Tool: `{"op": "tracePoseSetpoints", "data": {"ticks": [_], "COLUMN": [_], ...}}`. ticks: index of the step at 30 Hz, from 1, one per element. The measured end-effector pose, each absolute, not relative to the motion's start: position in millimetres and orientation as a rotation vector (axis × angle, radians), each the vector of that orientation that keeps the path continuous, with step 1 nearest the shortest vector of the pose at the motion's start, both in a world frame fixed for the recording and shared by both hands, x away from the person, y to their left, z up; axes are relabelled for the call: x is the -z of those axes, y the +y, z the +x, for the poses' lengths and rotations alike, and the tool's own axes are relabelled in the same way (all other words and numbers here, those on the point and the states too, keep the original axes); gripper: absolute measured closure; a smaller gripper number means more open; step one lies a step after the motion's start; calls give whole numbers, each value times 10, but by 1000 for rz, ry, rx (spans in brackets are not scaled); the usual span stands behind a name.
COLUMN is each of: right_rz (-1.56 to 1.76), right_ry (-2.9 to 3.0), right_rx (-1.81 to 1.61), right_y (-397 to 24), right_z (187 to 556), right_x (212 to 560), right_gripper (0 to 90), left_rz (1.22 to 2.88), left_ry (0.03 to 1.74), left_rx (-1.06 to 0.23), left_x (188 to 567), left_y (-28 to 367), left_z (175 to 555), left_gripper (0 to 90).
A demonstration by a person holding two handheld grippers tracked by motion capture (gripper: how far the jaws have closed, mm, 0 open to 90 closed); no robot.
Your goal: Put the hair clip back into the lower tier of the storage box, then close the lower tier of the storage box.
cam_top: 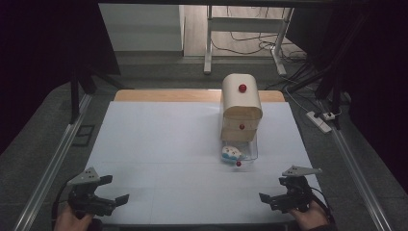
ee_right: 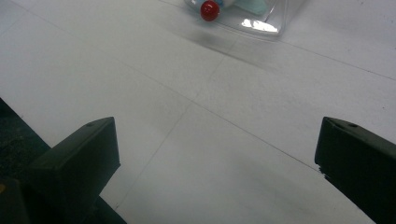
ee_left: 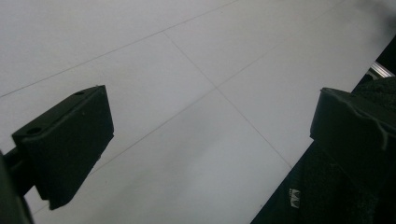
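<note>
A small wooden cabinet (cam_top: 241,103) with a rounded top and red knobs stands right of centre on the white table sheet (cam_top: 163,144). Its clear bottom drawer (cam_top: 250,149) is pulled out toward me and holds a white and blue object (cam_top: 231,153); the drawer's red knob (cam_top: 238,164) faces me. My left gripper (cam_top: 114,189) rests open at the near left corner, over bare sheet (ee_left: 212,116). My right gripper (cam_top: 273,188) is open at the near right, a short way in front of the drawer. In the right gripper view (ee_right: 215,135) the red knob (ee_right: 209,10) and clear drawer front (ee_right: 261,18) lie ahead.
A wooden table edge (cam_top: 144,95) shows behind the sheet. Metal rails (cam_top: 53,163) run along both sides. A power strip (cam_top: 320,121) and cables lie on the floor at the right, with desk legs (cam_top: 208,43) at the back.
</note>
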State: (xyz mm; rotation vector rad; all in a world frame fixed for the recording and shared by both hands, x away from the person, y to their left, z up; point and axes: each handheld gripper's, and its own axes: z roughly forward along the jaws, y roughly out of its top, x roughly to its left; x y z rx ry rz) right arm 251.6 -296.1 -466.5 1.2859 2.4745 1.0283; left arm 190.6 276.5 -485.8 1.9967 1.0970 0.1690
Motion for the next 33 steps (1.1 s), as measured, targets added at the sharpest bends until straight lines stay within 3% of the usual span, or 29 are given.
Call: {"op": "tracePoseSetpoints", "data": {"ticks": [33], "right_rz": [1224], "right_ry": [2441], "right_rx": [-1061], "right_y": [-2922], "right_z": [2480], "right_x": [4631], "right_gripper": [0], "left_rz": [2023], "left_ry": [1091], "left_rx": [-159], "left_x": [4865], "left_y": [2742], "left_z": [1918], "left_gripper": [9]}}
